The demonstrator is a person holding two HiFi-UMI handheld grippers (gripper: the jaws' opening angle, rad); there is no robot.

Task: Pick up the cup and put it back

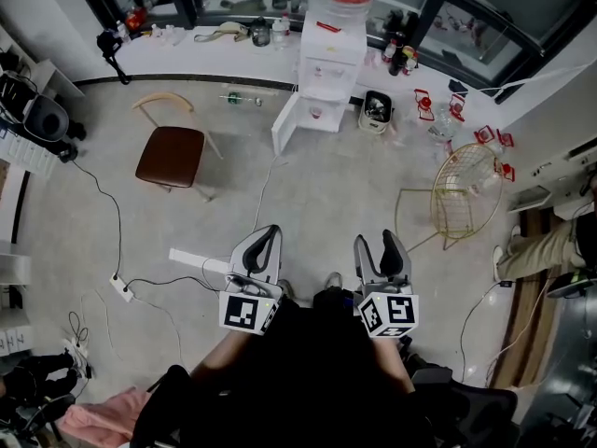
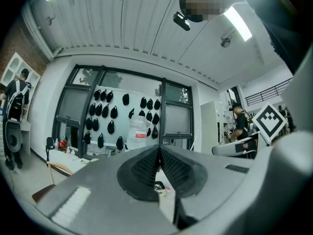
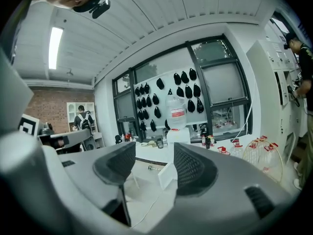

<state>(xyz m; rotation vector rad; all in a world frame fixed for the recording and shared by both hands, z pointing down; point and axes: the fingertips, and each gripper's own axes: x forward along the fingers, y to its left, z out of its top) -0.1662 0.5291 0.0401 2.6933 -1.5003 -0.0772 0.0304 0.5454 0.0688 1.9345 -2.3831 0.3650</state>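
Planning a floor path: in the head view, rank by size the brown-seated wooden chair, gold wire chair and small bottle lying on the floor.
Brown-seated wooden chair and gold wire chair: about alike, unranked.
Small bottle lying on the floor: smallest.

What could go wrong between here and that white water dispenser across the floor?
1. A thin white cable and a black cable trail over the floor: a likely trip or snag.
2. The white water dispenser has an open cabinet door that juts out; a gripper could knock it.
3. The left gripper is shut, so only the open right gripper could grasp now.
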